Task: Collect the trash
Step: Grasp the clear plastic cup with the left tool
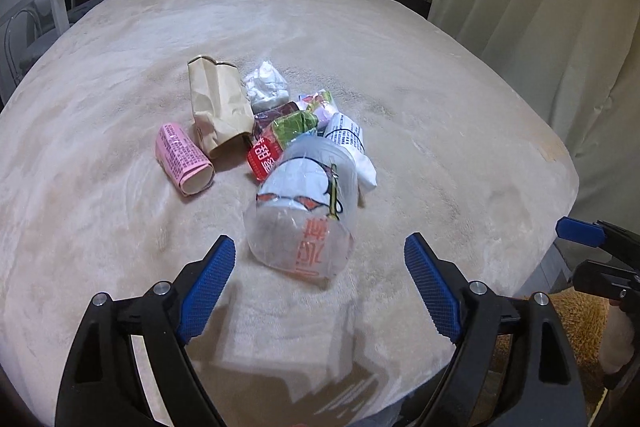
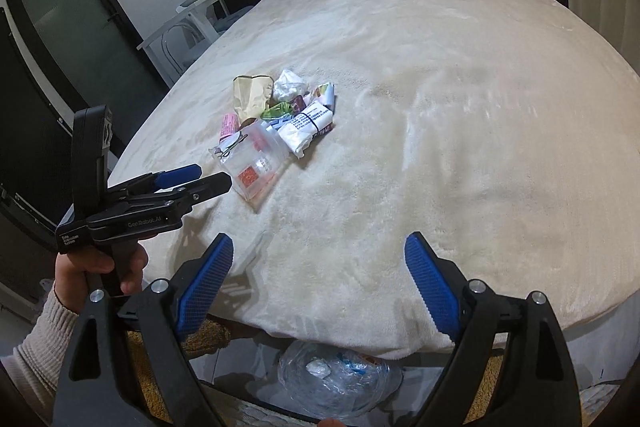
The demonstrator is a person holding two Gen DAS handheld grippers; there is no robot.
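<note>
A bed [image 1: 400,75] covered by a cream blanket carries a small heap of trash [image 1: 280,131] near its middle. Nearest the left tongs [image 1: 320,259] lies a clear plastic cup [image 1: 300,219]. Both left and right tongs [image 2: 320,259] are held wide apart, nothing gripped.

A: What's between the left gripper [image 1: 320,259] fingers?
B: Nothing. The jaws stand wide apart, and the clear plastic bag [image 1: 304,215] lies just past the tips, toward 12 o'clock.
A: And behind it?
B: A heap: red wrapper [image 1: 264,157], brown paper bag [image 1: 220,107] at 11, pink roll [image 1: 184,159] at 10, all on the cream blanket [image 1: 420,87].
</note>
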